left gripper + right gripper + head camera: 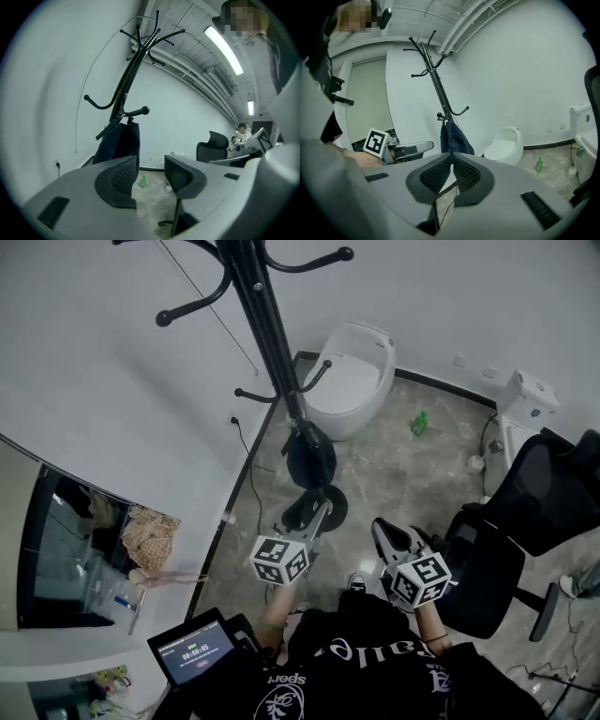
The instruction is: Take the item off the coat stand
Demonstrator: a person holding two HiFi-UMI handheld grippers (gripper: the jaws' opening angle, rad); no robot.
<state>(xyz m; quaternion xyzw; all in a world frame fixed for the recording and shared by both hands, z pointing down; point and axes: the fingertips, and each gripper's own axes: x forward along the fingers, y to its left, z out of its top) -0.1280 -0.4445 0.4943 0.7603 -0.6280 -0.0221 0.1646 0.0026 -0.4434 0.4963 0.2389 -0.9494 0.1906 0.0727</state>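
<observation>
The black coat stand [272,343] rises from its round base by the wall. A dark navy bag [311,457] hangs from one of its low hooks; it also shows as the bag [119,143] in the left gripper view and the bag [453,137] in the right gripper view. My left gripper [322,513] points at the stand's foot, a short way off the bag; its jaws stand open with nothing between them [151,164]. My right gripper [380,525] hovers to the right, further from the stand, its jaws shut and empty [451,156].
A white round toilet-like unit [352,381] stands behind the stand. A green bottle [419,423] lies on the marble floor. A black office chair [525,521] is at the right, a white appliance [527,397] beyond it. A timer screen [195,645] sits at lower left.
</observation>
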